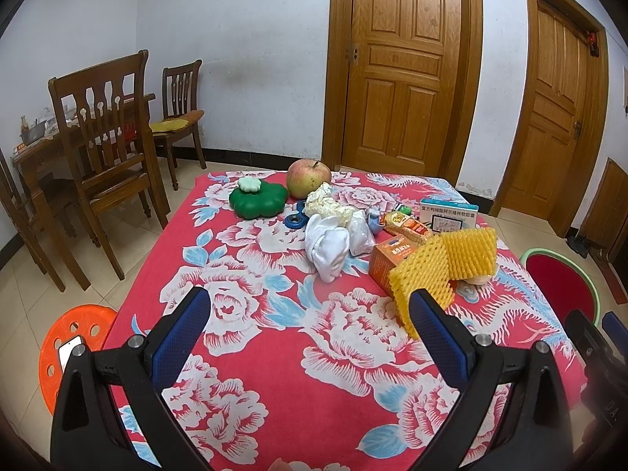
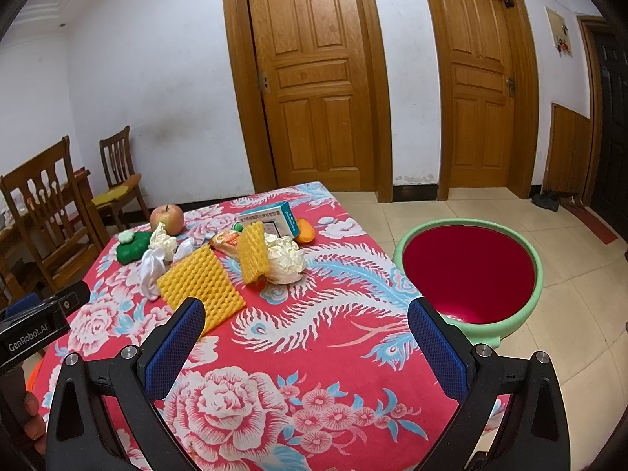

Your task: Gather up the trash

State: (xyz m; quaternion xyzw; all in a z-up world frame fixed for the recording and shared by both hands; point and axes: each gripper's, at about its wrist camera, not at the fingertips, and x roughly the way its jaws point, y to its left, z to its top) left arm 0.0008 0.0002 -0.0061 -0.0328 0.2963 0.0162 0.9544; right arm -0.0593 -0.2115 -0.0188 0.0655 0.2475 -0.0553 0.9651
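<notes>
Both the left gripper (image 1: 310,314) and the right gripper (image 2: 306,325) hover wide open and empty over the floral tablecloth (image 1: 274,353). The trash lies across the far half: two yellow foam nets (image 2: 200,280), crumpled tissues (image 1: 327,249), boxes (image 1: 449,212) and a wrapper, near an apple (image 1: 308,176). A green bin (image 2: 471,271) with a red inside stands on the floor just beside the table's right edge.
</notes>
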